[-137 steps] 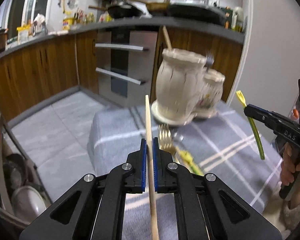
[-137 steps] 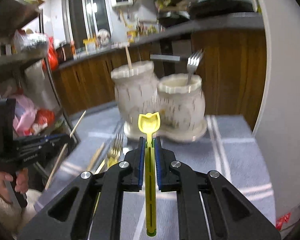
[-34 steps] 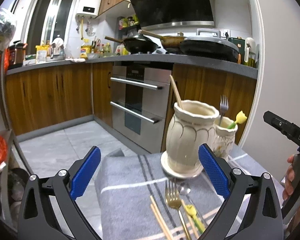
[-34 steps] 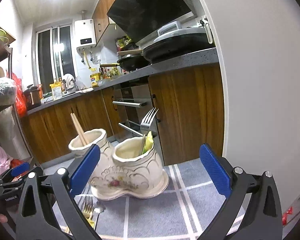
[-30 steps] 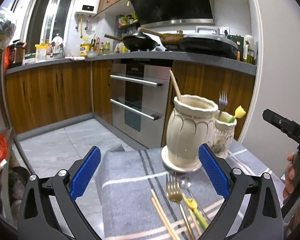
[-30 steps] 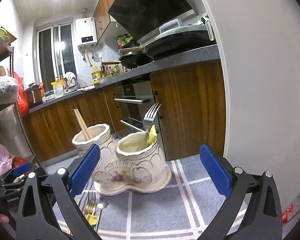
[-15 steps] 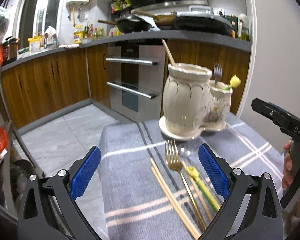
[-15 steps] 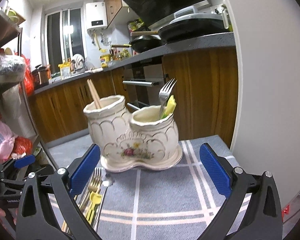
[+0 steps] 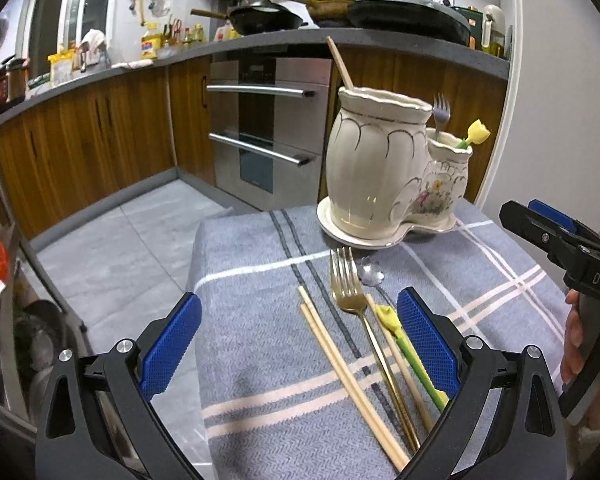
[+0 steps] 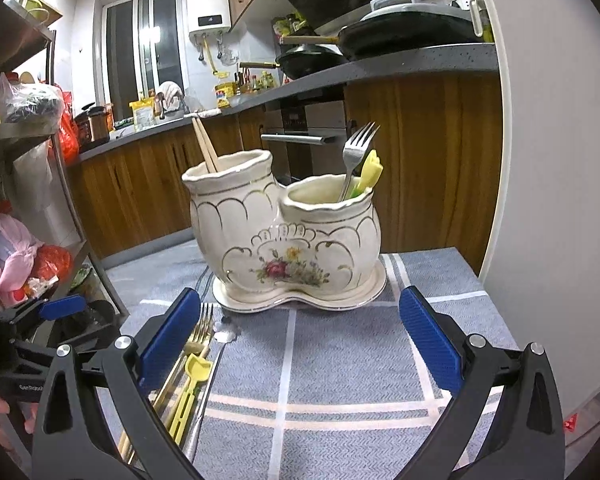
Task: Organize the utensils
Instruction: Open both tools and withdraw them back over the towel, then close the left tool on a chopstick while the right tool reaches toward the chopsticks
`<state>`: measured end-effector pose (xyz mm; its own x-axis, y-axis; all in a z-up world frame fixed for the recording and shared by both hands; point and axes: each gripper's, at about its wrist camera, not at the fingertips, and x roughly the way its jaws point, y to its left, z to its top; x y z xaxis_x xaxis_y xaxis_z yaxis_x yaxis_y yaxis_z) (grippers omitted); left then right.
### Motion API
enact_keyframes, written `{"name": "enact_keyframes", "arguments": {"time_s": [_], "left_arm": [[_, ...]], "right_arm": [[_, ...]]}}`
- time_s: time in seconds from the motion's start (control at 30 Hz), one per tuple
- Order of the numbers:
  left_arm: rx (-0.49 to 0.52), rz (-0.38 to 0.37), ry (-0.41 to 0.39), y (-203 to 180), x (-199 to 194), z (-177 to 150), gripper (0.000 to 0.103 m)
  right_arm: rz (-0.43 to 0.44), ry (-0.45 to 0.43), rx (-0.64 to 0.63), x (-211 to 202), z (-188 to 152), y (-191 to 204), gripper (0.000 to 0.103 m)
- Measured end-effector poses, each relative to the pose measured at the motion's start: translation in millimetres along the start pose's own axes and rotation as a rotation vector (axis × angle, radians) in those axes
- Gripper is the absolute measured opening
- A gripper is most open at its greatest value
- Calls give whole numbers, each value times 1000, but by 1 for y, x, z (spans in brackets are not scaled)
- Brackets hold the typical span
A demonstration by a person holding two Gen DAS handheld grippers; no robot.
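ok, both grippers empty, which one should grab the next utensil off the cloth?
Left, probably. The left gripper is open with the loose chopsticks and gold fork lying between its fingers. The right gripper faces the ceramic holder; those utensils sit off its left side.

Left gripper (image 9: 298, 344) and right gripper (image 10: 300, 340), fingers wide apart.

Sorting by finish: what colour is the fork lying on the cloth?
Gold; the fork shows best in the left wrist view.

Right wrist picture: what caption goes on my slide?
Open right tool faces holder with fork inside.
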<state>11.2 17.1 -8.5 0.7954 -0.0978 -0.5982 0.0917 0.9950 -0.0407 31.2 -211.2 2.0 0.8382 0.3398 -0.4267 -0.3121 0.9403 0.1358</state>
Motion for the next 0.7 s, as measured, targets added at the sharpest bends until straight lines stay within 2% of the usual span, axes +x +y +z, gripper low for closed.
{"name": "enact_keyframes", "arguments": {"time_s": [0.17, 0.3, 0.43, 0.6, 0.7], "left_arm": [[1, -10, 81, -2, 10, -3, 95], [1, -7, 101, -1, 11, -5, 91], [5, -29, 149, -1, 17, -8, 72], [12, -78, 233, -4, 26, -17, 44], [26, -89, 257, -8, 27, -22, 32]], "right_arm": [[9, 35, -15, 5, -2, 1, 99], [29, 75, -10, 8, -3, 0, 99], [30, 96, -11, 12, -5, 0, 99], [38, 113, -9, 14, -6, 1, 98], [39, 116, -16, 14, -6, 2, 98]]}}
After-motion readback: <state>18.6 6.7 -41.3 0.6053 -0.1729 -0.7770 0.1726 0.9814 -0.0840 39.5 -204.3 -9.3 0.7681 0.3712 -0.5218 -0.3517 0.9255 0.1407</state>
